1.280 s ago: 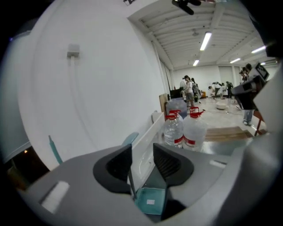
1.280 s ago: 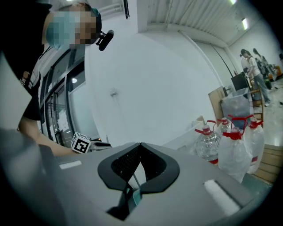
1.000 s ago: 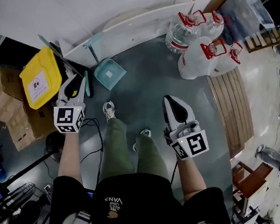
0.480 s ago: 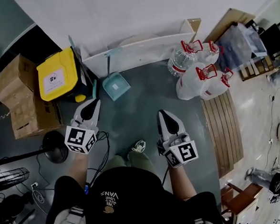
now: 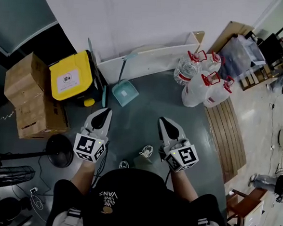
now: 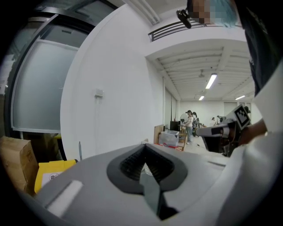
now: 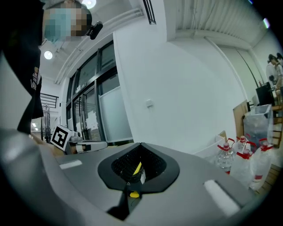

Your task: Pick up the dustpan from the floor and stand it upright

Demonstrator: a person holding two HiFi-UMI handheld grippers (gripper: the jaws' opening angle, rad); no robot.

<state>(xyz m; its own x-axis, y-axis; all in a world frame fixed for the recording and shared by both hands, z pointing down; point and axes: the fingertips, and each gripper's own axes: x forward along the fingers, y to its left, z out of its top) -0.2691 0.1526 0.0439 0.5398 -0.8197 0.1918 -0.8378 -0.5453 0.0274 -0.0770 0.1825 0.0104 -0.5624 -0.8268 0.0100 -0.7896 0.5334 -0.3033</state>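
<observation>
Ahead of the fingertips of the left gripper (image 5: 104,114) and well apart from them, teal dustpan (image 5: 125,93) upright on the grey floor (image 5: 147,101), handle up against a long white shelf unit (image 5: 150,57) lying along the wall. Touched by neither gripper. Jaws of the left gripper pressed together, clenched on nothing, aimed roughly toward the pan. Same for the right gripper (image 5: 163,122): clamped tight, empty, alongside the left and farther from the pan. Beyond the left fingers and off to their left, yellow-lidded bin (image 5: 71,76), then stacked cardboard boxes (image 5: 31,102). Ahead and to the right of the right fingers, red-capped water jugs (image 5: 204,83) next to a wooden slatted board (image 5: 229,135). Behind the fingers, between the two grippers, white shoes (image 5: 147,150).
</observation>
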